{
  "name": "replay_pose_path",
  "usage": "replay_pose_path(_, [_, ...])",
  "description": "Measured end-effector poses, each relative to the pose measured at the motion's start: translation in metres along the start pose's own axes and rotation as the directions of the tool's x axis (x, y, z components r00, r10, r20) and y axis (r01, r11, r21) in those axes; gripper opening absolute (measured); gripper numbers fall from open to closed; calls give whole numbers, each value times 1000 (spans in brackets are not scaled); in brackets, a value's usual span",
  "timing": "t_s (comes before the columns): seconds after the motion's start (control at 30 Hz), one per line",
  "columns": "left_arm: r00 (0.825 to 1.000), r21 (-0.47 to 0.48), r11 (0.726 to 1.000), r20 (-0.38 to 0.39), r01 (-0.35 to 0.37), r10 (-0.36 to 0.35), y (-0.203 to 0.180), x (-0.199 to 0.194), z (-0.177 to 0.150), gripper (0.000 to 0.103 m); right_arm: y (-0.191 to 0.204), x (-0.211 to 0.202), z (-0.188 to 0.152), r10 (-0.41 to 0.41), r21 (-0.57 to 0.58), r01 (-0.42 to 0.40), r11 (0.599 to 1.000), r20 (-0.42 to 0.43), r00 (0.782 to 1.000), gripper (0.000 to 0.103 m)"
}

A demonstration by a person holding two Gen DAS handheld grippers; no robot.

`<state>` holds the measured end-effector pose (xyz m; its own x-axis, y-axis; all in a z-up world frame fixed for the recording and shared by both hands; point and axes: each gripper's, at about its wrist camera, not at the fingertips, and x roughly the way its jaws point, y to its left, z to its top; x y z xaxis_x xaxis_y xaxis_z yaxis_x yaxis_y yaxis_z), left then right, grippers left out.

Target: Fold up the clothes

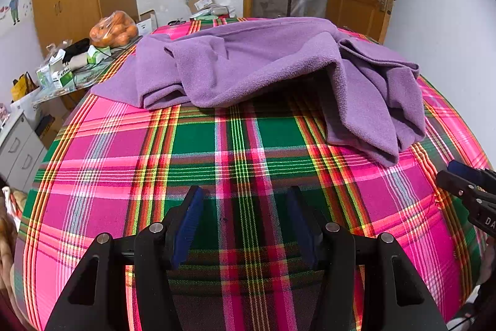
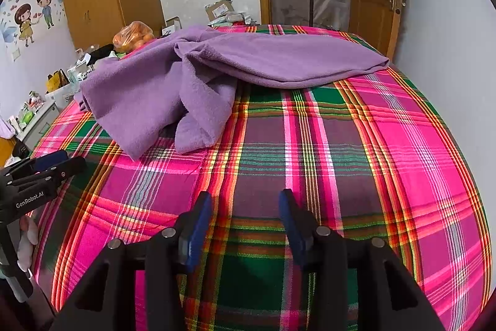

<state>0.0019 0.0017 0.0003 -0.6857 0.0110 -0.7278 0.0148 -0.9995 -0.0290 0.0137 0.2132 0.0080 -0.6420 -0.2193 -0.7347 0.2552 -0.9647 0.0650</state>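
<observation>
The purple garment (image 1: 266, 67) lies crumpled on the plaid bed (image 1: 124, 157), well ahead of both tools. The left tool (image 1: 245, 222) and right tool (image 2: 245, 225) are spread wide, pinching nothing. It is perhaps a fleece top.

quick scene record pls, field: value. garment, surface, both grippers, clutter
garment: purple fleece garment, crumpled, unfolded, at the far part of the bed
surface: plaid bedsheet, pink/green
left hand-held gripper: open, empty, above the sheet, short of the garment
right hand-held gripper: open, empty, above the sheet, short of the garment
clutter: bag of oranges and boxes on side table left of bed
fold progress: not started
</observation>
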Motion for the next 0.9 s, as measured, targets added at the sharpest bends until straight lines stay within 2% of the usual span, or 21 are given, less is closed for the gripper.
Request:
replay_pose_path(0.47, [1000, -7, 1000, -10, -9, 8, -2, 2, 2, 58, -3, 1, 0, 39, 7, -39, 999, 1, 999, 52])
replay_pose_path(0.9, [999, -41, 999, -41, 33, -35, 4, 3, 5, 58, 6, 5, 0, 33, -65, -35, 997, -25, 999, 66])
